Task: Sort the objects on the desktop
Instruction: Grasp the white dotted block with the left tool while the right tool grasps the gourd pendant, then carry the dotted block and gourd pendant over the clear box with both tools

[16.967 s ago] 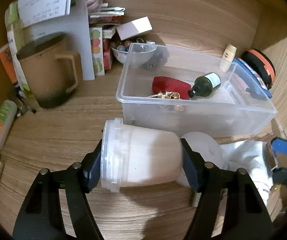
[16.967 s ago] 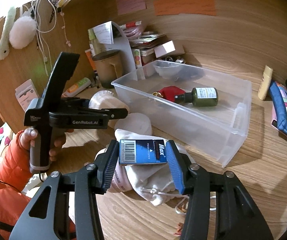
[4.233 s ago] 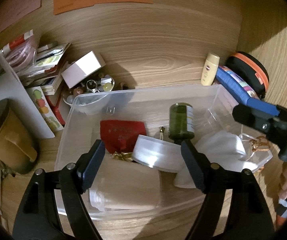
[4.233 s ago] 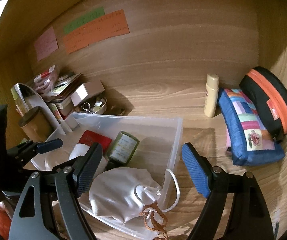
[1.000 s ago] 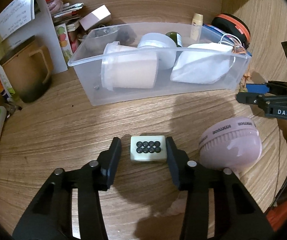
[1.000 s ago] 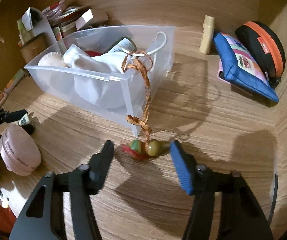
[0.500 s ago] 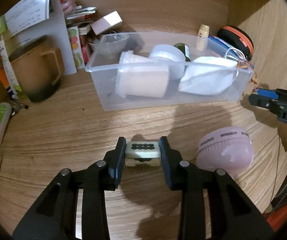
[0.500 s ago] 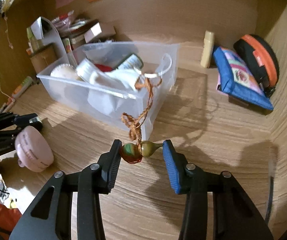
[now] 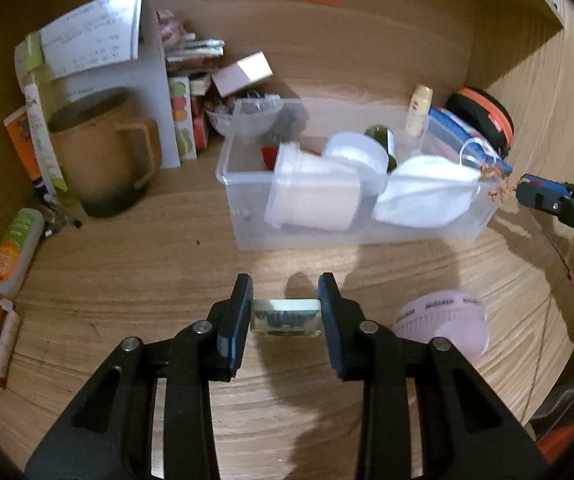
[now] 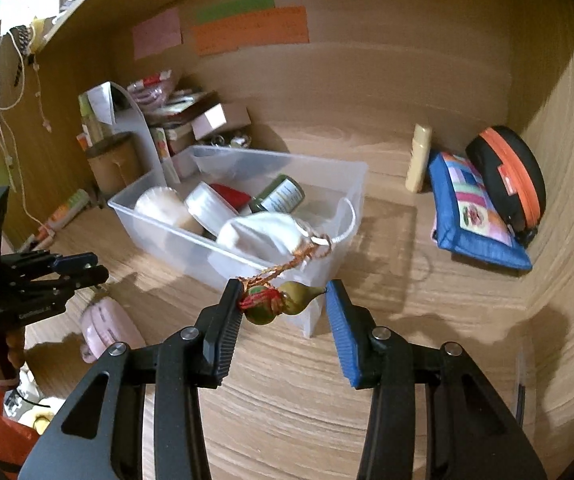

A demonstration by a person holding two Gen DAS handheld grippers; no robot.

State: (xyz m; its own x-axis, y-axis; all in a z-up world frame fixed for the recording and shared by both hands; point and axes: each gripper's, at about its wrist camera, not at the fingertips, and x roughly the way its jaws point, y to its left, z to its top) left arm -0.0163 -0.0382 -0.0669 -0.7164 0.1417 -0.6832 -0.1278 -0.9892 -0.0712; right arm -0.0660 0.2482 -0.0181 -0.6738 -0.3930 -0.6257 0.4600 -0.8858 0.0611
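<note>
My left gripper (image 9: 286, 312) is shut on a small pale block with black dots (image 9: 286, 318) and holds it above the wooden desk. My right gripper (image 10: 285, 304) is shut on a green and olive gourd charm (image 10: 283, 304) that hangs by an orange braided cord (image 10: 287, 264) from a white cloth pouch (image 10: 265, 236). The pouch lies in a clear plastic bin (image 10: 175, 236), which also shows in the left wrist view (image 9: 327, 236) with a white jar (image 9: 313, 200), a round white lid and a green bottle inside. A pink round case (image 9: 443, 326) lies right of my left gripper.
A brown mug (image 9: 99, 156), a white paper stand and small boxes stand at the back left. Tubes (image 9: 13, 252) lie along the left edge. A cream tube (image 10: 418, 158), a blue patchwork pouch (image 10: 475, 212) and a black and orange case (image 10: 507, 176) sit at the right wall.
My left gripper has lifted the dotted block higher off the desk. My right gripper has closed tighter on the gourd charm and raised it, pulling the cord taut toward the bin.
</note>
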